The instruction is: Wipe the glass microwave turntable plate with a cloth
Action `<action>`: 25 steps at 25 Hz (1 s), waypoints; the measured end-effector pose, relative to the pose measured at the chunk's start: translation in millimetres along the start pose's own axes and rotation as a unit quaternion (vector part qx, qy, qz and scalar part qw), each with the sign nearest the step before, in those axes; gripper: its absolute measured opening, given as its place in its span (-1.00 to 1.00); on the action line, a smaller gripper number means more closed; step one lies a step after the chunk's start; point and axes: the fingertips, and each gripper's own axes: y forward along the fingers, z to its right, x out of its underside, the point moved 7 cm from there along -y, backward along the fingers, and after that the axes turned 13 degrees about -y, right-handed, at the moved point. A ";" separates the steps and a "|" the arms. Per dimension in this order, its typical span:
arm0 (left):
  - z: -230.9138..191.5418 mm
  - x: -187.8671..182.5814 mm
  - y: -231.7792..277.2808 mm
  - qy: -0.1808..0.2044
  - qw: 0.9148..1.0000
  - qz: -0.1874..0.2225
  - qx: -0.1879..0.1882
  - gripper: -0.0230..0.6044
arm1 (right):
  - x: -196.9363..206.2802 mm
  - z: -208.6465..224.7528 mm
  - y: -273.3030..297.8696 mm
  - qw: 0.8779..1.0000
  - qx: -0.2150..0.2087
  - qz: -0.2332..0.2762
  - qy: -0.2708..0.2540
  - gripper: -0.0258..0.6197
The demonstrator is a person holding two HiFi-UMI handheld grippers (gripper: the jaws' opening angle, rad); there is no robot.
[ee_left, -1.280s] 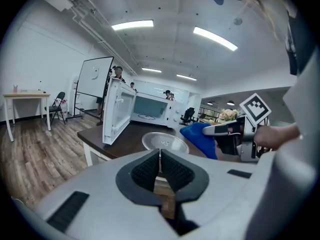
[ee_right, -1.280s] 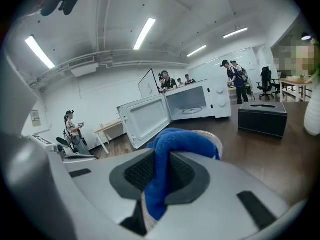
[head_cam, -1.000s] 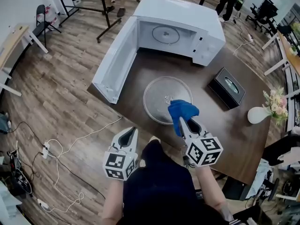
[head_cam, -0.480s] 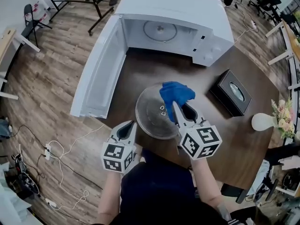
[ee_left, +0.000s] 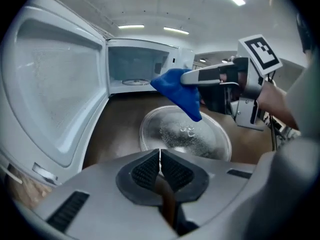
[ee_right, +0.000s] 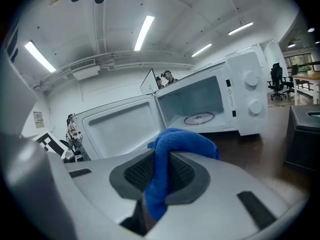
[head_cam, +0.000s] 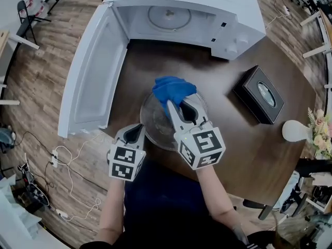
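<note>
The glass turntable plate [head_cam: 153,123] lies flat on the dark brown table [head_cam: 244,139], in front of the open microwave [head_cam: 207,4]. My right gripper [head_cam: 179,104] hangs over the plate's far half, shut on a blue cloth [head_cam: 174,90] that bunches out past its tips. In the right gripper view the cloth [ee_right: 170,149] is pinched between the pads. My left gripper [head_cam: 135,133] is shut and holds nothing, just off the plate's near left rim. In the left gripper view the plate [ee_left: 185,134] lies ahead of it, with the cloth [ee_left: 180,91] dangling above.
The microwave's door [head_cam: 88,77] swings open to the left beside the plate. A black tissue box [head_cam: 259,100] sits at the right, and a white vase [head_cam: 295,130] with flowers stands at the table's right edge. Cables [head_cam: 62,160] trail on the wooden floor at the left.
My right gripper has carried the blue cloth from the plate's near right side to over its far half. The left gripper has come up to the plate's near left rim.
</note>
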 end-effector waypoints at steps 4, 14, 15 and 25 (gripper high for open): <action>1.6 -2.3 6.5 0.080 0.995 -0.063 -0.010 -0.91 | 8.6 -6.7 8.6 1.000 -0.019 -0.023 -0.008 -0.76; 2.2 5.1 22.5 0.137 0.981 -0.134 0.014 -0.91 | 34.1 -32.6 47.6 0.992 -0.079 -0.095 0.002 -0.76; 2.1 4.7 22.8 0.139 0.981 -0.135 0.015 -0.91 | 36.9 -34.4 52.3 0.991 -0.084 -0.104 0.003 -0.76; 1.3 4.9 23.7 0.142 0.980 -0.138 0.022 -0.92 | 58.2 -41.8 80.3 0.976 -0.107 -0.187 0.013 -0.77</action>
